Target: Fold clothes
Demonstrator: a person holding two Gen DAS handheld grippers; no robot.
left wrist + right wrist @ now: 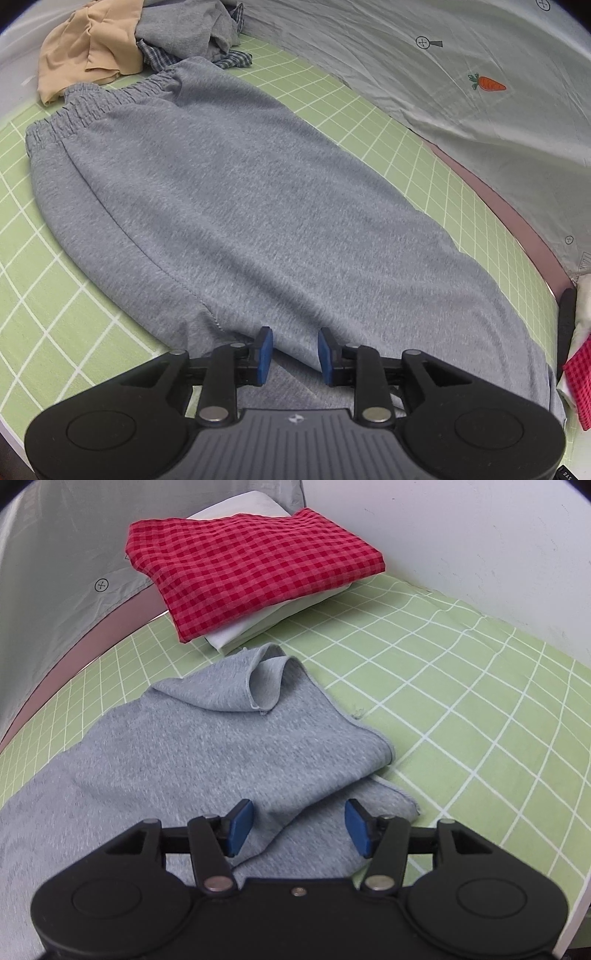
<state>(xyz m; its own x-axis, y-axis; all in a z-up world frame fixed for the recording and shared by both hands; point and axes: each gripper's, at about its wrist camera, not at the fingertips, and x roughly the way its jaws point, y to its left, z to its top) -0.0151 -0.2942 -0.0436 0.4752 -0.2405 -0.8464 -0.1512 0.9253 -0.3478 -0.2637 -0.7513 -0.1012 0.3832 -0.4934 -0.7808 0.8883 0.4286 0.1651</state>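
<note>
Grey sweatpants (229, 192) lie flat on the green grid mat (44, 280), elastic waistband (92, 107) at the far left. My left gripper (295, 349) is open over the near edge of the grey cloth, its blue pads apart and not pressing. In the right wrist view the leg end of the sweatpants (207, 746) lies rumpled, one hem corner folded back. My right gripper (299, 825) stands open above a fold of that cloth, with a wide gap between its pads.
A heap of unfolded clothes (147, 40), tan, grey and plaid, sits beyond the waistband. A folded red checked cloth (251, 565) rests on a folded white one (258, 624) at the mat's far end. A grey printed sheet (443, 74) borders the mat; a white wall (480, 546) stands right.
</note>
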